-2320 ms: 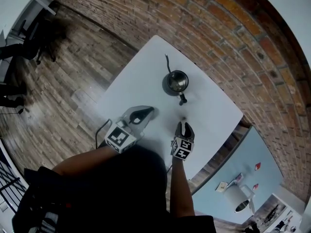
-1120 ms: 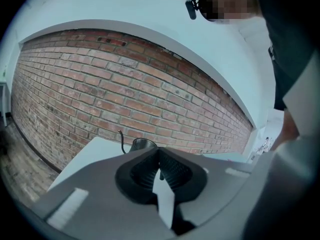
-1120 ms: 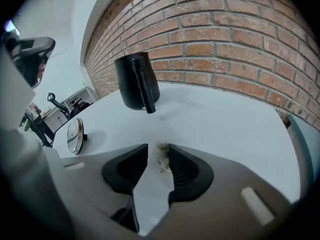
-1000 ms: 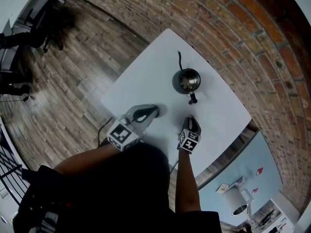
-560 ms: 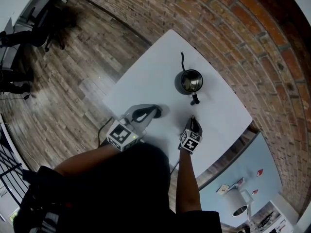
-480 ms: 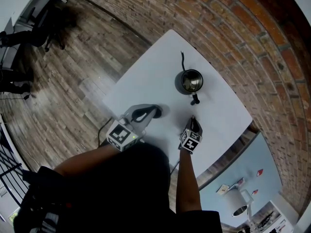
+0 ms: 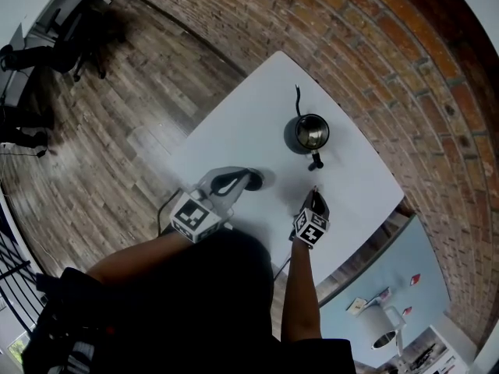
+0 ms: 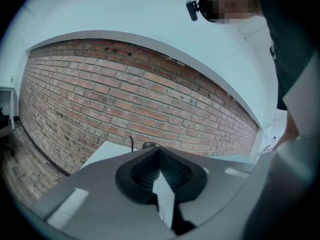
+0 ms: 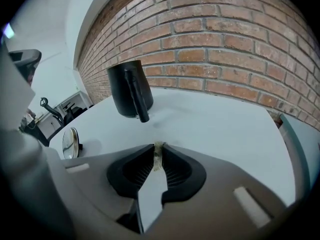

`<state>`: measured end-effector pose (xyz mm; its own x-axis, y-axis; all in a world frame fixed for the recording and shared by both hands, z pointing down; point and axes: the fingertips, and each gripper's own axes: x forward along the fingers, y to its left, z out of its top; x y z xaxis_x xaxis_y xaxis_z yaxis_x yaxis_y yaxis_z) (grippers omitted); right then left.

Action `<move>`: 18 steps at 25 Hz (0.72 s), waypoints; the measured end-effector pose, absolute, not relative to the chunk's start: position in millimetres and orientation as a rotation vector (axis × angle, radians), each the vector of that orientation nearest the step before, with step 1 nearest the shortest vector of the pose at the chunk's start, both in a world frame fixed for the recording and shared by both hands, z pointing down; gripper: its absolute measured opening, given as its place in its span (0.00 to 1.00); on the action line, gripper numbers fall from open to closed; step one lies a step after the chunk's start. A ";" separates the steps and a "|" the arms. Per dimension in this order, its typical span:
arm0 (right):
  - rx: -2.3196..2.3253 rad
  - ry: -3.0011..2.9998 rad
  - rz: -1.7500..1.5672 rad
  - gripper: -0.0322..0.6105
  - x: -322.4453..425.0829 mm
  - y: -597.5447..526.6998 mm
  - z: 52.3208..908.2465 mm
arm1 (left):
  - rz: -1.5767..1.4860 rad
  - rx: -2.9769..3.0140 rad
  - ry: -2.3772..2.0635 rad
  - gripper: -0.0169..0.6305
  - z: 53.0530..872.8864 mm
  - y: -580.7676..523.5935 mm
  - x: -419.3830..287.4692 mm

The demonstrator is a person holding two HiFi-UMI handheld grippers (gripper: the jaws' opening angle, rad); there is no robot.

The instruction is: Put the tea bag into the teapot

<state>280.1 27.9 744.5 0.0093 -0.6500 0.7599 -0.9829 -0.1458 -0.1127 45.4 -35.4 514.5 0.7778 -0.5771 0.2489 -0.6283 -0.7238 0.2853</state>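
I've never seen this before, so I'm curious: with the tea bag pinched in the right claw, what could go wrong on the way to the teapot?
The right claw has just been closing, and the tea bag sits only at its very tips, so it might slip out when lifted. The teapot points its handle toward the claw; a bump there could shove the pot.

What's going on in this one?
A person works two handheld grippers over a white table. The right claw has just been closing and now pinches the tea bag down at the tabletop. The black teapot stands open just beyond it, bag not yet inside. The left claw sits shut and empty nearby.
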 end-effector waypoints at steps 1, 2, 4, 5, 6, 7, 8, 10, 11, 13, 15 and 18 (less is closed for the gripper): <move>1.841 -1.674 0.958 0.13 280.5 27.0 741.2 | 0.196 2.619 -0.919 0.03 512.7 -35.8 45.2; 1.844 -1.677 0.947 0.13 280.8 26.1 737.8 | 0.189 2.623 -0.915 0.03 511.1 -36.1 45.5; 1.849 -1.680 0.926 0.13 281.2 24.9 731.3 | 0.178 2.632 -0.903 0.03 508.9 -36.0 46.6; 1.854 -1.679 0.918 0.13 281.4 24.9 728.3 | 0.172 2.635 -0.897 0.03 508.0 -36.1 47.0; 1.862 -1.676 0.914 0.13 281.4 25.1 725.2 | 0.166 2.639 -0.891 0.03 507.1 -36.3 47.2; 1.873 -1.674 0.914 0.13 281.1 25.6 721.8 | 0.161 2.643 -0.885 0.03 506.1 -36.5 47.1; 1.886 -1.672 0.915 0.13 280.5 26.2 718.1 | 0.157 2.646 -0.879 0.03 505.2 -36.8 47.0; 1.915 -1.667 0.915 0.13 279.7 27.4 710.6 | 0.147 2.653 -0.868 0.03 504.7 -37.5 46.5; 1.930 -1.663 0.914 0.13 279.5 27.9 707.3 | 0.144 2.657 -0.863 0.03 505.2 -37.9 46.1; 1.958 -1.651 0.910 0.13 279.5 29.0 701.7 | 0.135 2.660 -0.851 0.03 504.7 -38.9 45.5; 1.986 -1.642 0.907 0.13 279.8 28.5 695.8 | 0.126 2.663 -0.836 0.03 502.4 -40.3 45.2; 2.013 -1.654 0.880 0.13 277.2 25.0 684.0 | 0.100 2.674 -0.817 0.03 495.7 -43.5 43.5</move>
